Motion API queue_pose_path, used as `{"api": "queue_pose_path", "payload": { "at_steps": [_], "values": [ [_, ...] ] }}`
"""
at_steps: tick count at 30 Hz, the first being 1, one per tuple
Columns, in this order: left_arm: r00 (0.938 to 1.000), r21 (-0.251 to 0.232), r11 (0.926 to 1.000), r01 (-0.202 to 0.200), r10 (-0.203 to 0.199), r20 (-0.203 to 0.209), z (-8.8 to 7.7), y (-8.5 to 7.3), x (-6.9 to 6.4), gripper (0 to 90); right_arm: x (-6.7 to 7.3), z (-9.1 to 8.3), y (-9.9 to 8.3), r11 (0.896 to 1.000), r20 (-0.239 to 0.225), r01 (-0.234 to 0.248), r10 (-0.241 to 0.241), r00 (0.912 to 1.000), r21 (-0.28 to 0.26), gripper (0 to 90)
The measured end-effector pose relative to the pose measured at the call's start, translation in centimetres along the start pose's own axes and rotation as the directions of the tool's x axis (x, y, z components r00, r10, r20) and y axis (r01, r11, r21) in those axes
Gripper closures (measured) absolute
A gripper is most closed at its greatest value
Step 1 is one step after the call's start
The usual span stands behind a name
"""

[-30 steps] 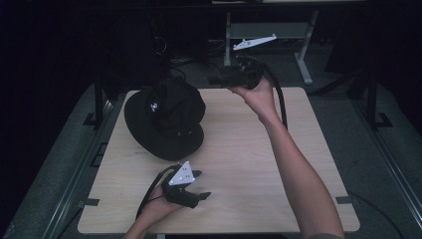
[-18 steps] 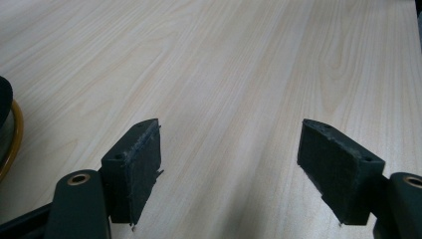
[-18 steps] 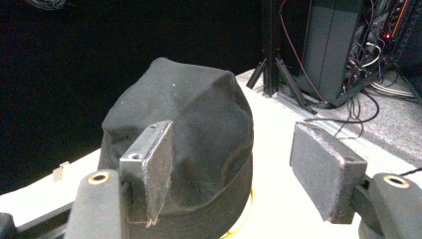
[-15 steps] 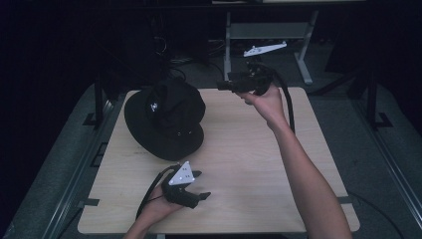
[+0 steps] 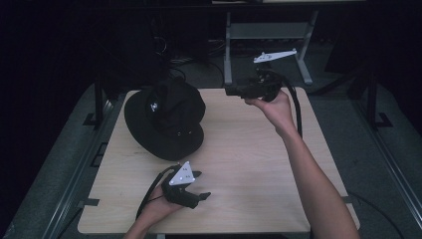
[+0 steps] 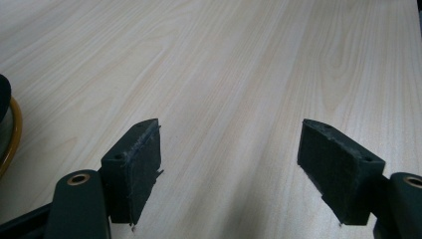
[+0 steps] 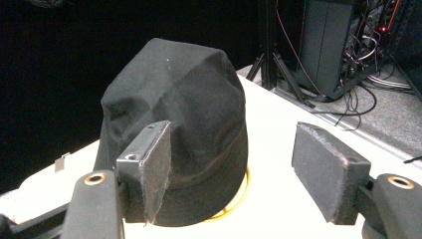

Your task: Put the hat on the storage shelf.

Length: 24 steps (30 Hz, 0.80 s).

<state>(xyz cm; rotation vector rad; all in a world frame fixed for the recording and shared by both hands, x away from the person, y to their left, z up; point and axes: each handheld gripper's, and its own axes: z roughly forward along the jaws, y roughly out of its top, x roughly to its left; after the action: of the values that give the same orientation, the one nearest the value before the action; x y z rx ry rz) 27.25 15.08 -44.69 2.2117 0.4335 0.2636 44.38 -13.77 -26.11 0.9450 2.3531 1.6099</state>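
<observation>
Sitting in a dark room, lit from above: pale wood-grain counter (image 5: 239, 149) with rounded corners, grey carpeted floor (image 5: 378, 144) spreading round it, black beyond. Standing behind the far edge: a grey metal stand (image 5: 268, 35) and a tangle of cables (image 5: 169, 45) (in the right gripper view, also a dark equipment rack (image 7: 331, 45) with red and black wires). Running along the left side: a metal rail (image 5: 74, 174).

Resting on the far-left part of the counter, crown up: a black bucket hat (image 5: 166, 117), brim lying flat, a small white emblem showing on the crown. Peeking out under the brim in the right gripper view: a yellow ring (image 7: 239, 199).

Hovering near the far edge, to the right of the hat and apart from it: right claw (image 5: 230, 91), pointing toward the hat, jaws standing wide and just now opening a little further, nothing between the pads. Filling the space beyond those jaws in its own view: the hat's crown, not touched.

Lying low at the near edge, close to the person: left claw (image 5: 201, 185), jaws spread wide, gripping nothing, bare wood showing between the pads (image 6: 139, 169).
</observation>
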Motion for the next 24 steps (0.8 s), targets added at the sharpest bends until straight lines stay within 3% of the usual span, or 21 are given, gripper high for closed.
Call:
{"api": "queue_pose_path", "payload": {
  "at_steps": [4,10,24],
  "values": [
    [1.0000,-0.006,0.9999,0.009,-0.009,0.002,0.1,0.0,-0.1,24.6,-0.2,-0.5,-0.5,1.000,0.005,-0.006,0.006,1.0000,-0.001,30.2],
    [0.9998,0.010,0.9998,-0.018,0.018,-0.003,0.0,0.0,0.2,24.6,-0.5,-1.1,-1.3,1.000,0.010,-0.015,0.015,0.9998,0.003,29.4],
    [1.0000,0.003,1.0000,0.003,-0.003,-0.003,0.0,-0.1,0.1,24.5,-1.3,-2.7,-4.2,0.999,0.017,-0.041,0.041,0.9990,0.027,27.8]
  ]
}}
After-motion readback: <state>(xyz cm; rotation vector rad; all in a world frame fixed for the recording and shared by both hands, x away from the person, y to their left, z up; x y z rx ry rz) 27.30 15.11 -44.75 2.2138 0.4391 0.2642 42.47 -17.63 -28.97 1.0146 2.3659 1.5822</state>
